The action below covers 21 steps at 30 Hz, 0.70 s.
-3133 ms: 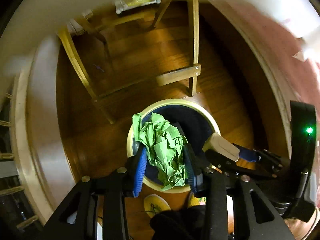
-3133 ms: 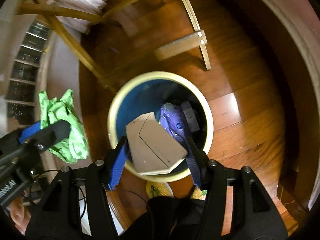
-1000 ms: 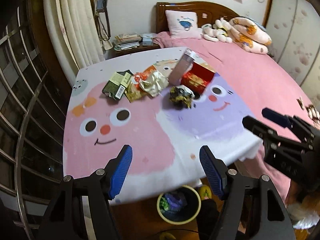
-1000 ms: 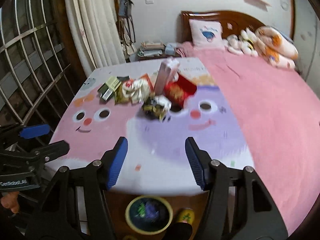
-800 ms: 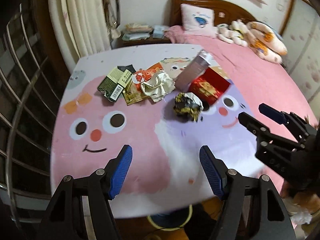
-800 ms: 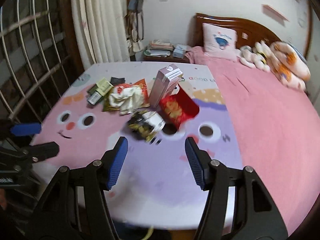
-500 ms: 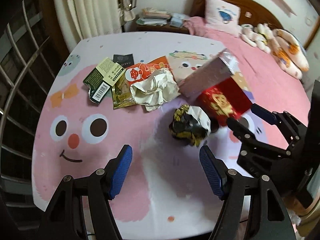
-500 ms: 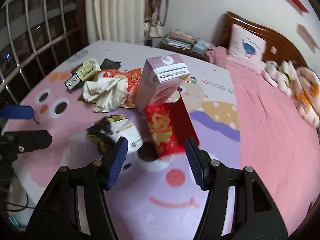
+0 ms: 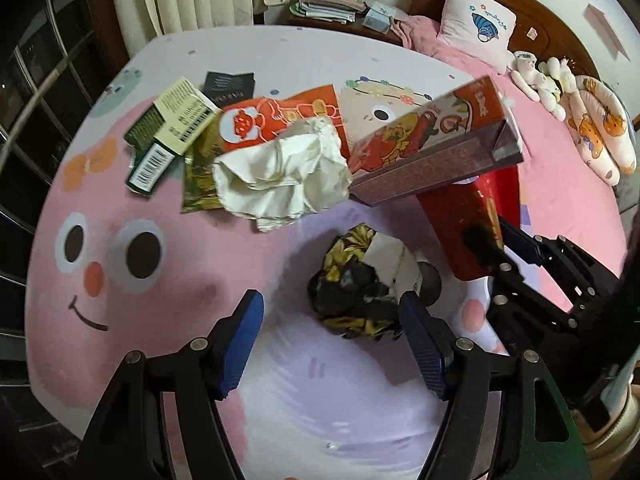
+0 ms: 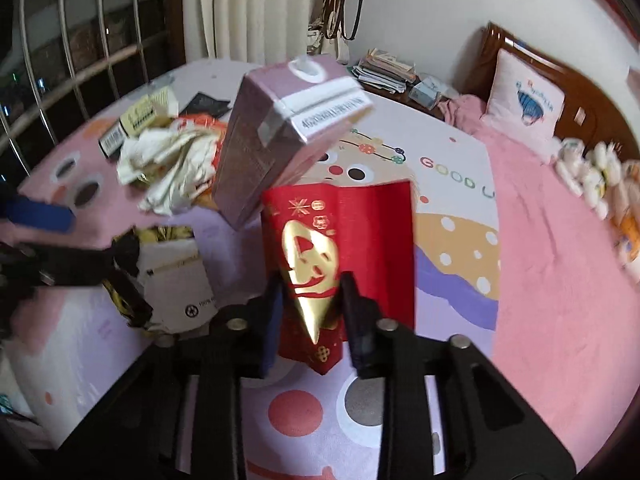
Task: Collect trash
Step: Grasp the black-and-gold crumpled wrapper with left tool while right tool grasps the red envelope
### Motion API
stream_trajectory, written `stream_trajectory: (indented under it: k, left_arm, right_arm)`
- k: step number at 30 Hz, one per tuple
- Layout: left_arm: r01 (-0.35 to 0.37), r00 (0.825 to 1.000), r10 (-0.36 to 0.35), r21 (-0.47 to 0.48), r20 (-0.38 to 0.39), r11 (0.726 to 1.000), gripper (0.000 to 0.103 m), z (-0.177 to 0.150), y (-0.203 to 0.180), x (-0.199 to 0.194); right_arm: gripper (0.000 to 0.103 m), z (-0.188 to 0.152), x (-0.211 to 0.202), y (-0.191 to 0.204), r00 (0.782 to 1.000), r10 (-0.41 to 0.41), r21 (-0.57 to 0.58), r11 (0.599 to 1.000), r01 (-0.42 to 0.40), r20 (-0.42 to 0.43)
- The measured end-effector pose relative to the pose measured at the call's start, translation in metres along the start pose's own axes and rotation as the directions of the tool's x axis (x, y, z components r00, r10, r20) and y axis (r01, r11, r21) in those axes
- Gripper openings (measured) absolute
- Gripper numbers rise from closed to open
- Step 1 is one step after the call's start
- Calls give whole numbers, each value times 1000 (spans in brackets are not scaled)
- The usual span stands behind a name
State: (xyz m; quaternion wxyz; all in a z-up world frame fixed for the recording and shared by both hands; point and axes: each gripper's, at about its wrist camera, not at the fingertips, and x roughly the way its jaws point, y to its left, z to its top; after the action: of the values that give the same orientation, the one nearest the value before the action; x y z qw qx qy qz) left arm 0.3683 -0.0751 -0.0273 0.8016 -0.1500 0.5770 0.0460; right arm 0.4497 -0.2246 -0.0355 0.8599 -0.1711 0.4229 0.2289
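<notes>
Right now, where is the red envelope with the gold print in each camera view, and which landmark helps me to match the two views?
Left wrist: the red envelope is right of centre, behind the right gripper.
Right wrist: it is at centre, its near end between the gripper's fingers.
Shared landmark: the tilted purple carton just beyond it.

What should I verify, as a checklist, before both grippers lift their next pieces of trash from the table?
1. Left gripper open: ok.
2. Crumpled black-and-gold wrapper centred between left jaws: not ok, it sits toward the right jaw.
3. Right gripper jaws around red envelope: ok.
4. Right jaws fully clamped: cannot tell.
5. Purple carton clear of the envelope: not ok, it leans just behind it.
6. Grippers apart from each other: ok.
</notes>
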Motion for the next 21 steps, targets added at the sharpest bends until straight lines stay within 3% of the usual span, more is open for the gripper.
stream_trajectory:
  k: [6, 17, 21]
  left_arm:
    - [8, 999, -8, -9, -38, 1000, 71, 12, -6, 23]
    - [-2, 996, 9, 71, -87, 997, 71, 14, -30, 64]
    - [20, 997, -14, 76, -76, 997, 61, 17, -30, 70]
  right_arm:
    - [11, 0, -12, -14, 995, 99, 61, 993, -100, 16]
    - [8, -13, -33, 1, 987, 163, 131, 978, -161, -7]
    - [8, -17, -40, 8, 986, 169, 140, 976, -167, -7]
